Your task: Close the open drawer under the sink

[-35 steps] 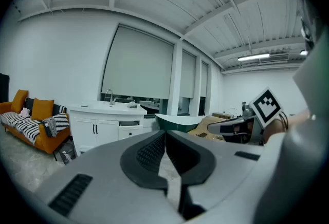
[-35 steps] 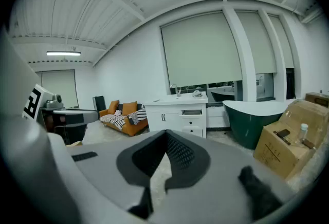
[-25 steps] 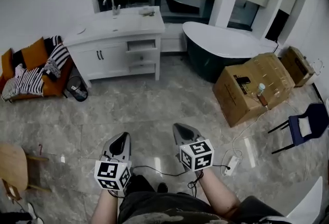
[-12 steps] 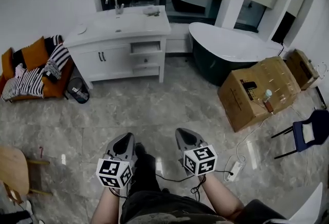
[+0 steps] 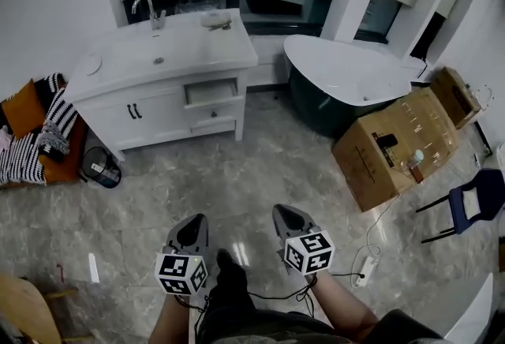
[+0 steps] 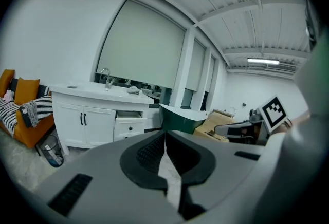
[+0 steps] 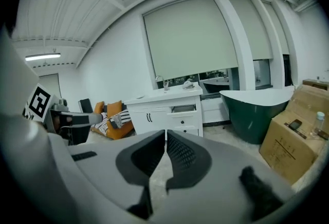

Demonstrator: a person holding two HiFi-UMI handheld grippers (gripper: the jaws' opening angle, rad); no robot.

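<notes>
Vanity (image 5: 150,110) shows bigger and nearer in the head view than half a second ago; bathtub (image 5: 347,74) and cardboard box (image 5: 394,141) have slid too, so the person has stepped closer. Both grippers sit in much the same spot low in frame as before.

Open drawer (image 5: 210,91) is the top one on the vanity's right side, under the sink (image 5: 158,58) counter, pulled out part way. The drawer below it is flush. Double doors are to the left of the drawers.

Left gripper (image 5: 192,222): jaws pressed together, nothing between them, pointing toward the vanity. Right gripper (image 5: 288,216): jaws also together, empty, just beside the left one. Both are well apart from the drawer, with bare marble floor (image 5: 260,169) between them and it. In the left gripper view the drawer is up and left of the jaw tips; in the right gripper view it is just above and right of them.

Orange sofa (image 5: 28,137) with a striped blanket is left of the vanity, and a small bin (image 5: 101,167) stands between the two. Blue chair (image 5: 473,200) at far right.
</notes>
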